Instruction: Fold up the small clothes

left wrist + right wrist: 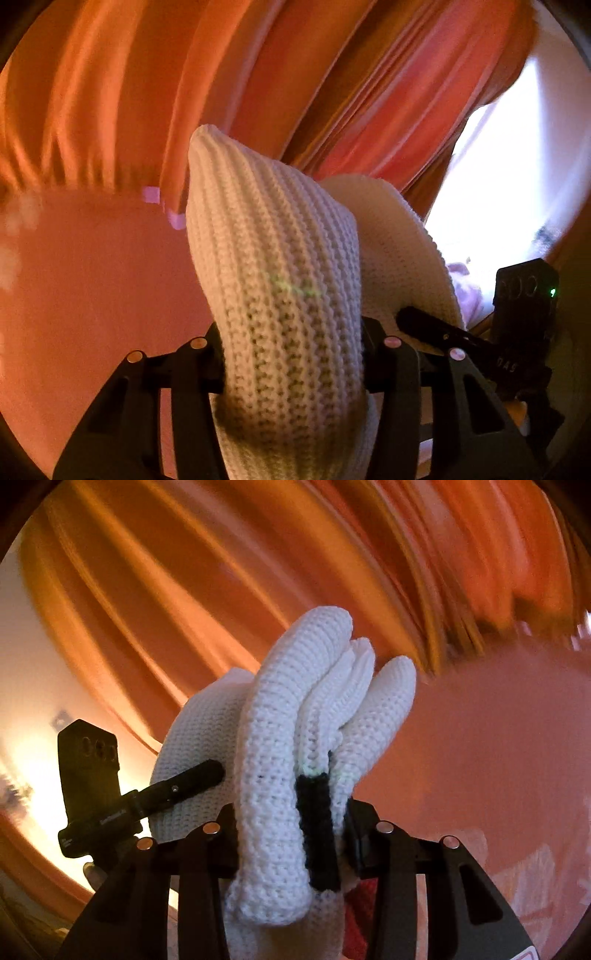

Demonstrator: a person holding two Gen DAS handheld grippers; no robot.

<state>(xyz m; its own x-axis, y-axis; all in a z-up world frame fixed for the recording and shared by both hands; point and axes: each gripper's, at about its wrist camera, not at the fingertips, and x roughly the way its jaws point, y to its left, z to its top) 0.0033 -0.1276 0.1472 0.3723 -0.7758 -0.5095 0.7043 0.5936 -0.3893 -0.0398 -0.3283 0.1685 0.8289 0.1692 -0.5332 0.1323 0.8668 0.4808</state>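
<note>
Both claws, left (293,365) and right (291,834), pinch the white knit (273,266) tight; lift evenly so it hangs flat.

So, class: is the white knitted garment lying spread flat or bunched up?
Bunched up: the white knitted garment stands in thick folds between the right hand-held gripper fingers.

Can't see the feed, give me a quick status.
Left gripper and right gripper both clamped on the white knit garment, lifted. Orange curtain behind, nothing blocking.

Each wrist view looks forward along its own fingers, very near the white knit garment (280,280), and both share the orange curtain (177,590).
</note>
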